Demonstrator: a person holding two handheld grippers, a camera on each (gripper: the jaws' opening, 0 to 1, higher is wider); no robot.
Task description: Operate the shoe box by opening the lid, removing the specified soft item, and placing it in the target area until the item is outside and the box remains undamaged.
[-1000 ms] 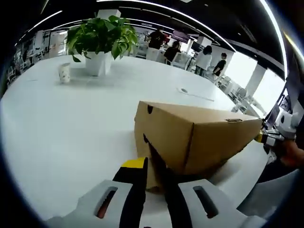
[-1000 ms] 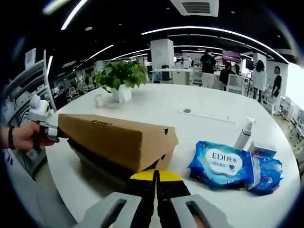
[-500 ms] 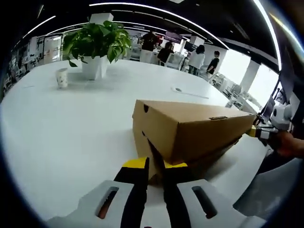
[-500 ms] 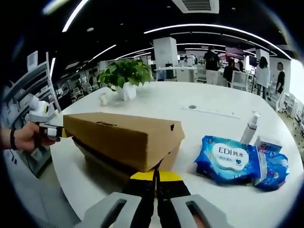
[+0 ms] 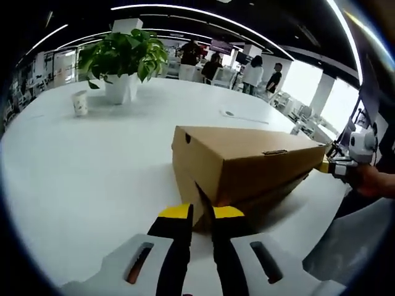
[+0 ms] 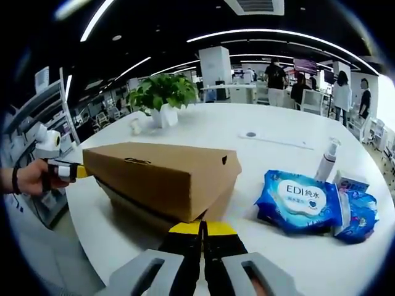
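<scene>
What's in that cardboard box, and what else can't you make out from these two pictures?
- Inside of the shoe box: hidden in both views by its lid, which is raised only a crack.
- Left claw tips: meet the box's corner, so their grip on the lid can't be confirmed.
- Small print on the blue wipes pack: too small in the right gripper view.
- Paper cup: contents unseen, too distant.

We cannot see inside the shoe box (image 6: 162, 179): its lid (image 5: 247, 161) covers the contents, and the gap beneath is dark. The blue wipes pack (image 6: 300, 204) partly hides a second packet (image 6: 358, 209); its smaller print is perhaps too blurred to read. The person's hand (image 6: 34, 179) is cut off at the edge.
</scene>
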